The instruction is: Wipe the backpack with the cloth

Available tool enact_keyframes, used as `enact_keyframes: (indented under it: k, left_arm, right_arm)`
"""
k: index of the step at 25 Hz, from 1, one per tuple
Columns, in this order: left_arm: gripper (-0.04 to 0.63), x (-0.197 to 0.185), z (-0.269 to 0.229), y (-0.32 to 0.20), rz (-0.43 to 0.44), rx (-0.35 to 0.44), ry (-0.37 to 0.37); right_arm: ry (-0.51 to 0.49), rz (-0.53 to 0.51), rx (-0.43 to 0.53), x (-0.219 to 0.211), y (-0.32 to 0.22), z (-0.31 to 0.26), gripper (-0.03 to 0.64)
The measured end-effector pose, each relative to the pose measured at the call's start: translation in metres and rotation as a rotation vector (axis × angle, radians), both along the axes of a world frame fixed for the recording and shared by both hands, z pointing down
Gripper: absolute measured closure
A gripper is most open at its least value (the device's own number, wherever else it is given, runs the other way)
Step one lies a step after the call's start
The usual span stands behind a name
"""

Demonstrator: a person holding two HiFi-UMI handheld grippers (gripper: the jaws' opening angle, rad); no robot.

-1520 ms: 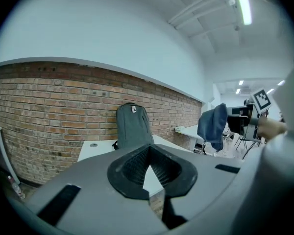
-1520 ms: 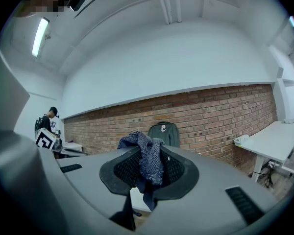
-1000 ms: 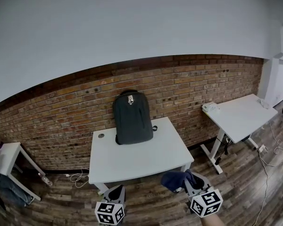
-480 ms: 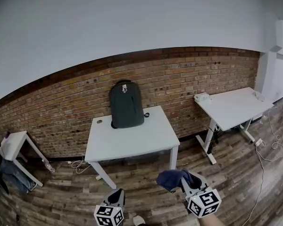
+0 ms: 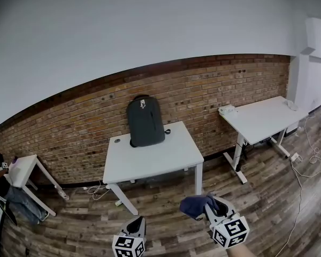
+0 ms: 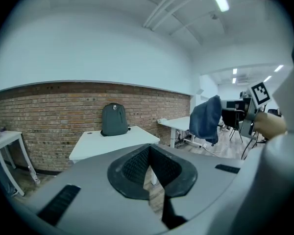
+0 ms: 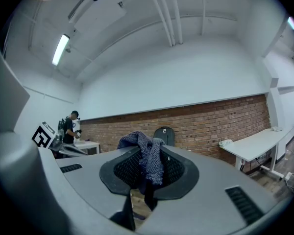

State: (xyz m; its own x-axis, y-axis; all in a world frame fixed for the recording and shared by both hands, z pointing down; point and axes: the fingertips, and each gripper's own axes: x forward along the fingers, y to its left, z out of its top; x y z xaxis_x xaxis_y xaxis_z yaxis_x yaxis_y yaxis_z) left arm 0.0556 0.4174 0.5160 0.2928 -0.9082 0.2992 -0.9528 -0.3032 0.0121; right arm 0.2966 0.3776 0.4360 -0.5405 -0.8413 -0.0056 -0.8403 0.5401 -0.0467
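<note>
A dark grey backpack (image 5: 146,121) stands upright against the brick wall at the back of a white table (image 5: 155,159); it also shows in the left gripper view (image 6: 113,120) and partly behind the cloth in the right gripper view (image 7: 164,133). My right gripper (image 5: 205,205) is shut on a dark blue cloth (image 5: 195,205), which bunches between the jaws (image 7: 148,159). My left gripper (image 5: 135,228) is shut and holds nothing. Both grippers hang well in front of the table, over the floor.
A second white table (image 5: 262,119) with a small box stands to the right. A small white side table (image 5: 22,169) is at the left, with a person beside it. Cables lie on the wooden floor (image 5: 305,159).
The view has pulled a little farther back from the table, so the backpack looks slightly smaller and more floor shows. Both grippers keep their hold and place in view.
</note>
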Motion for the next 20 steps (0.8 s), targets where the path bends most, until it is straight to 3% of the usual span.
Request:
enact_keyframes:
  k: [14, 20]
  left_arm:
    - [0.604, -0.084, -0.002, 0.056, -0.06, 0.003, 0.002]
    - [0.604, -0.091, 0.0, 0.063, -0.051, -0.004, 0.014]
  right_arm:
    - [-0.012, -0.015, -0.011, -0.069, 0.039, 0.004, 0.551]
    - [0.002, -0.011, -0.001, -0.08, 0.049, 0.001, 0.551]
